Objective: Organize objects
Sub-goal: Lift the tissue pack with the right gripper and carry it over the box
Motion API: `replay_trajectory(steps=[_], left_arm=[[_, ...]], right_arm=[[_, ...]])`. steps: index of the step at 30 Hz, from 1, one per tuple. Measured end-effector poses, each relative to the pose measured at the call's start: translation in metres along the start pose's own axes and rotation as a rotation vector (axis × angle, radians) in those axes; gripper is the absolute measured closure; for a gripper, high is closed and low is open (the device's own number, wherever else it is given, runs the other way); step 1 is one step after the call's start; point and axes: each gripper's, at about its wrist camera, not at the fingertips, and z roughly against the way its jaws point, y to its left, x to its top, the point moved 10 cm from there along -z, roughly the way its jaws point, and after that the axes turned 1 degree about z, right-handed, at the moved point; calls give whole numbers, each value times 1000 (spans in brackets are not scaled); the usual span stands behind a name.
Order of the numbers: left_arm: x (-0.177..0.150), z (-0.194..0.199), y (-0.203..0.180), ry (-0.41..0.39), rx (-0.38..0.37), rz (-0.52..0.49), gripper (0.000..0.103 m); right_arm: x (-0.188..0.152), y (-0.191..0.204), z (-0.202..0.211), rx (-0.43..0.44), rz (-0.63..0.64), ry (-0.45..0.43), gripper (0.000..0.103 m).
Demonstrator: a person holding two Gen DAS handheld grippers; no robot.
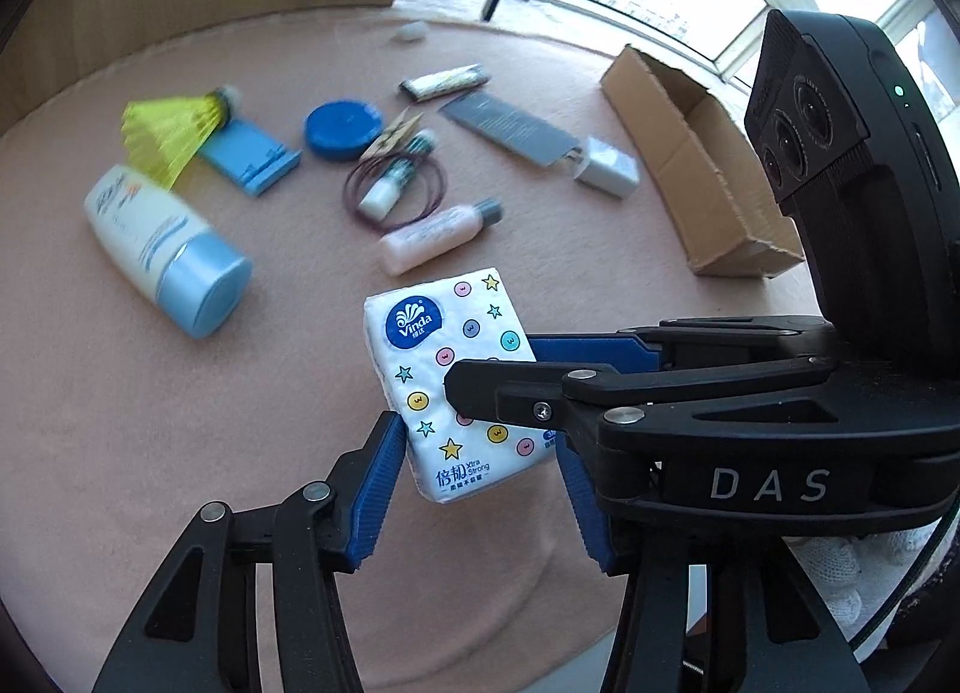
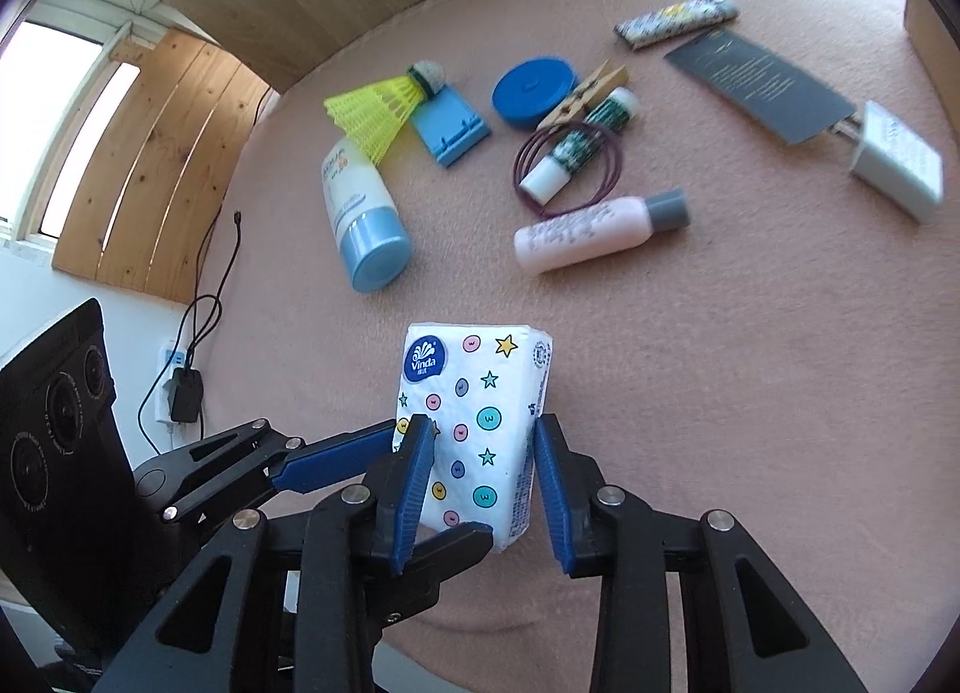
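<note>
A white Vinda tissue pack printed with stars and dots is held up over the pink tablecloth. My left gripper has its blue pads against the pack's lower sides. My right gripper clamps the same pack from both sides. In the left wrist view the right gripper reaches in from the right across the pack's face. In the right wrist view the left gripper comes in from the left, with one finger at the pack's side and one under its bottom corner.
Beyond the pack lie a white bottle with a blue cap, a pink bottle, a yellow shuttlecock, a blue round tin, a dark card and a white charger. An open cardboard box sits at the right.
</note>
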Motion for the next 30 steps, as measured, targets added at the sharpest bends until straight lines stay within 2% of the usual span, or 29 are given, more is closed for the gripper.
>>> replay_trajectory(steps=[7, 16, 23, 30], left_arm=[[48, 4, -61, -57, -37, -108, 48], [104, -16, -157, -104, -98, -228, 48], [145, -46, -226, -119, -115, -307, 48], [164, -72, -259, -109, -128, -344, 48]], right_arm=[[18, -24, 58, -53, -13, -131, 72], [34, -89, 142, -149, -65, -276, 71], [45, -149, 192, -206, -116, -340, 71], [60, -195, 219, -223, -169, -371, 72]])
